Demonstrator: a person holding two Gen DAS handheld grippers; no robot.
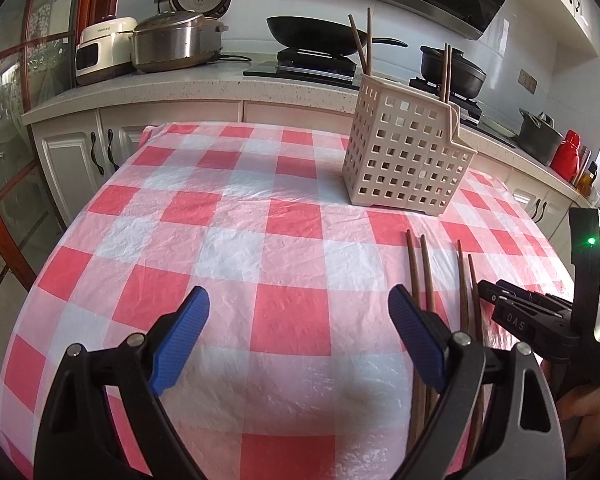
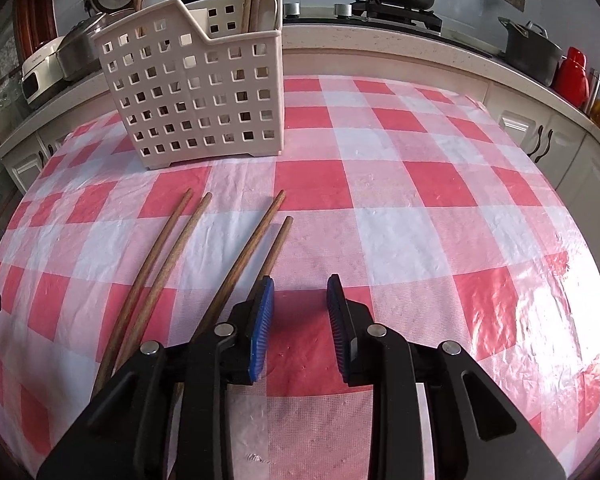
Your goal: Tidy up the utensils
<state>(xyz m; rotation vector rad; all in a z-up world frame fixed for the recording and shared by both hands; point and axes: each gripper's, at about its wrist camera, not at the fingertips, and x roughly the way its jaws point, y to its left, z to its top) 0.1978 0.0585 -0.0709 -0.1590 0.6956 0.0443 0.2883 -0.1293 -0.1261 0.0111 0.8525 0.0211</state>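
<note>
A cream perforated utensil holder (image 1: 406,148) stands on the checked tablecloth and holds several upright brown chopsticks (image 1: 362,46); it also shows in the right wrist view (image 2: 196,92). Several more brown chopsticks (image 2: 168,264) lie flat on the cloth in front of it, seen too in the left wrist view (image 1: 420,276). My left gripper (image 1: 298,320) is wide open and empty, left of the lying chopsticks. My right gripper (image 2: 300,292) is open and empty, its left pad (image 2: 264,320) just beside the rightmost chopstick (image 2: 276,244). The right gripper appears in the left wrist view (image 1: 496,300).
The table (image 2: 420,184) has a red and white checked plastic cloth. Behind it runs a kitchen counter with a rice cooker (image 1: 172,42), a wok (image 1: 320,32), black pots (image 1: 452,68) and a red bottle (image 1: 566,154). White cabinets (image 1: 76,156) stand below.
</note>
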